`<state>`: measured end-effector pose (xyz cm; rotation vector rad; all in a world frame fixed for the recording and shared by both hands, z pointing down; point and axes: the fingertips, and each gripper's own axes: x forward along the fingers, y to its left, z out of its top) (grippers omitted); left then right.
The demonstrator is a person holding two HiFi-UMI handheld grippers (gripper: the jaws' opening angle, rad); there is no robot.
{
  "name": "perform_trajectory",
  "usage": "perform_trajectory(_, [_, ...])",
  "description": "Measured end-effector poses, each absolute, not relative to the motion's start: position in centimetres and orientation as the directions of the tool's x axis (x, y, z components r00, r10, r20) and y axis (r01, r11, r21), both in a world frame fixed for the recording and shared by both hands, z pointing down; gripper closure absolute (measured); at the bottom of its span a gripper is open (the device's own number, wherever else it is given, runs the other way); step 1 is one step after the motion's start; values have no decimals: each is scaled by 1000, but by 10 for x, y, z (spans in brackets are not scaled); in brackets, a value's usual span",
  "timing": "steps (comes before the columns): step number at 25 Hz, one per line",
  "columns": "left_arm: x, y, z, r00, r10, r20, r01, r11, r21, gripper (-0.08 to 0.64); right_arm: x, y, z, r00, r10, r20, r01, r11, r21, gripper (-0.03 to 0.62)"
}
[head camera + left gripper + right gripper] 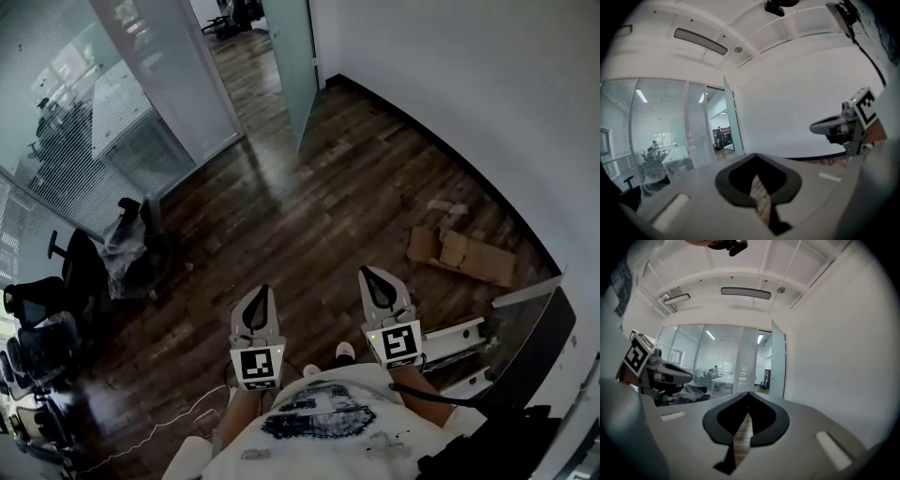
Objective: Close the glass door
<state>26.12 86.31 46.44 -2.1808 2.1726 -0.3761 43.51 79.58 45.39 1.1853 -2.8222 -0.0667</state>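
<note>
Both grippers are shut with nothing in them. The left gripper (260,292) and the right gripper (372,275) are side by side, pointing ahead over the wood floor (309,202). Far ahead, the glass door (291,56) stands open by the white wall (469,94). Flat cardboard (464,253) lies on the floor to the right.

No legible text, labels or numbers; shirt print (319,414) unreadable.
</note>
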Motion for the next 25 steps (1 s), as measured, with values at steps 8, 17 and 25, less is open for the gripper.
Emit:
perform_trajectory(8, [300, 833, 465, 10, -991, 130, -973, -40, -229, 558, 491, 763, 469, -655, -754, 47, -754, 656, 21, 595])
perform_trajectory(17, [298, 792, 479, 34, -990, 138, -974, -64, -218, 558, 488, 735, 480, -674, -738, 44, -739, 674, -12, 595])
perform_trajectory(25, [295, 709, 487, 116, -985, 125, -972, -138, -188, 558, 478, 667, 487, -650, -756, 70, -757, 653, 18, 597])
